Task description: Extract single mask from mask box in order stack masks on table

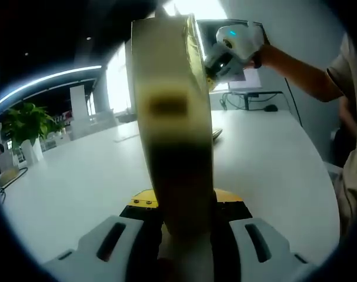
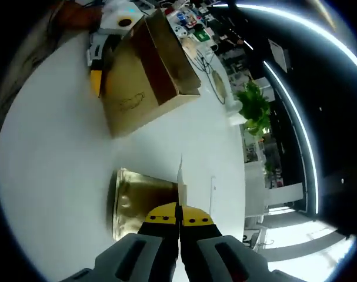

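a: holding the box (image 1: 172, 135) up off the table (image 1: 78, 182), the left gripper (image 1: 181, 235) is clamped on its edge, at twelve o'clock from the jaws.
b: and the right gripper (image 2: 179, 226)?
a: pinched tight on a thin mask (image 2: 180, 176), above a gold packet (image 2: 140, 200). the box (image 2: 146, 73) sits at eleven.
b: so mid-extraction?
a: seems so. next it should lay the mask flat on the table (image 2: 54, 176).

Open-plan office. Large white table (image 1: 78, 176) across the frame, monitor (image 1: 237, 35) with cables at upper right, potted plant (image 1: 26, 123) at left, white chairs behind it, curved ceiling light strip (image 2: 296, 111) on a dark ceiling, bright windows at top centre.
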